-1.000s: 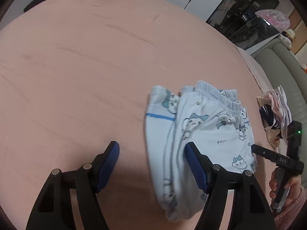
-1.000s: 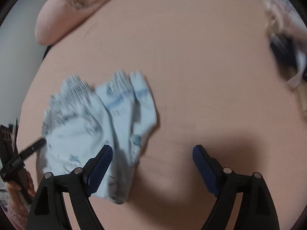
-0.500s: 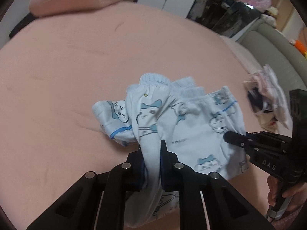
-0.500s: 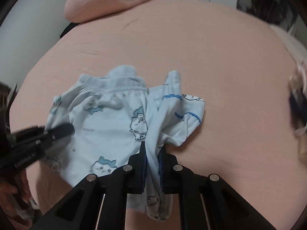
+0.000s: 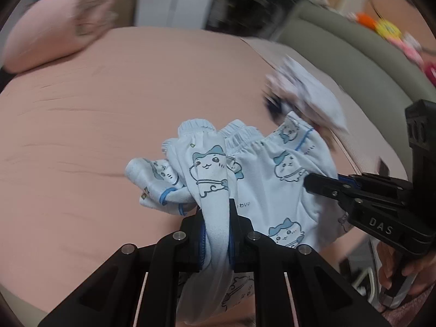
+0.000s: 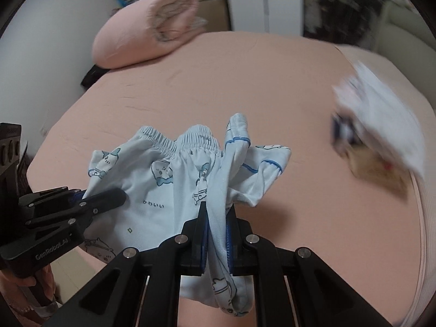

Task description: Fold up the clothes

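The pale blue shorts, printed with small cartoon animals, hang bunched over the near edge of the bed, gripped at two places and lifted off the pink sheet. The left hand-held gripper has its jaws pressed together on a thick fold of the cloth, and the loose end droops below the fingers. The right hand-held gripper is likewise clamped tight on a gathered fold — its own view shows the blue pads squeezing the fabric, with the elastic waistband ruffled just beyond. Each gripper shows in the other's view as a black beak biting the shorts' outer edge, reaching in roughly level from the side. A person's fingers wrap the right handle at the frame's lower corner, mostly cut off. Farther along the bed's right side lies a pile of other clothes, smeared by motion blur — its separate pieces cannot be made out. A rolled pink blanket rests at the far end of the bed.
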The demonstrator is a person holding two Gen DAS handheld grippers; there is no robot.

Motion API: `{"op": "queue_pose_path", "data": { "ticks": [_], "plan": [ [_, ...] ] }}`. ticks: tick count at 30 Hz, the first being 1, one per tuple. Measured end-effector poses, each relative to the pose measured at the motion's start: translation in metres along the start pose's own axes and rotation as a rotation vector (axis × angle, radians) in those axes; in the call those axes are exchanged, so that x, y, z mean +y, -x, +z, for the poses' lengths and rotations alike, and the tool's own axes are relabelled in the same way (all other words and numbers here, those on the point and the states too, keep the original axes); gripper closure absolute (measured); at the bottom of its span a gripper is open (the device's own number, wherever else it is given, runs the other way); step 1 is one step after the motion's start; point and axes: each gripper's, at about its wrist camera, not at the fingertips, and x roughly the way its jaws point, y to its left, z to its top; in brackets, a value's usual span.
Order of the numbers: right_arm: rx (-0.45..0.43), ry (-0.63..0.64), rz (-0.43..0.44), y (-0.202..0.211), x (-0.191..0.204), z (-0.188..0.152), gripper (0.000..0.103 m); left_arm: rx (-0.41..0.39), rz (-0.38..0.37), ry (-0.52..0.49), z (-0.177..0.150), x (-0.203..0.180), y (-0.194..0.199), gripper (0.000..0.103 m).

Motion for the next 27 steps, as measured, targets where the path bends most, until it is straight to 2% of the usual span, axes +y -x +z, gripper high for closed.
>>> {"op": "queue_pose_path", "data": {
  "ticks": [1, 4, 7, 10, 14, 18, 20, 24, 25, 27],
  "plan": [
    [0.007, -0.026, -0.006, 0.020, -0.010, -0.016, 0.094, 0.012, -0.037, -0.009, -0.006, -0.010, 0.001, 0.093],
    [0.011, -0.103, -0.027, 0.068, -0.075, -0.057, 0.094, 0.017, -0.197, 0.012, 0.005, -0.051, 0.000, 0.093],
    [-0.031, -0.156, -0.056, 0.126, -0.139, -0.067, 0.094, -0.015, -0.239, -0.086, 0.027, -0.101, -0.001, 0.093],
    [-0.098, -0.159, -0.113, 0.159, -0.183, -0.040, 0.094, -0.068, -0.281, -0.165, 0.076, -0.145, 0.001, 0.093],
    [-0.200, -0.143, -0.177, 0.195, -0.235, 0.023, 0.094, -0.168, -0.293, -0.265, 0.163, -0.191, -0.011, 0.093],
    [-0.294, -0.172, -0.210, 0.213, -0.291, 0.087, 0.094, -0.215, -0.286, -0.253, 0.235, -0.203, -0.041, 0.093],
    [-0.327, -0.194, -0.218, 0.210, -0.321, 0.114, 0.094, -0.209, -0.277, -0.224, 0.262, -0.200, -0.074, 0.093],
    [-0.304, -0.216, -0.260, 0.151, -0.382, 0.141, 0.092, -0.130, -0.236, -0.154, 0.280, -0.175, -0.156, 0.092],
    [-0.269, -0.227, -0.264, 0.129, -0.399, 0.142, 0.092, -0.094, -0.216, -0.141, 0.280, -0.168, -0.179, 0.091],
    [-0.143, -0.261, -0.259, 0.073, -0.431, 0.135, 0.086, -0.005, -0.172, -0.128, 0.277, -0.155, -0.219, 0.087]
  ]
}}
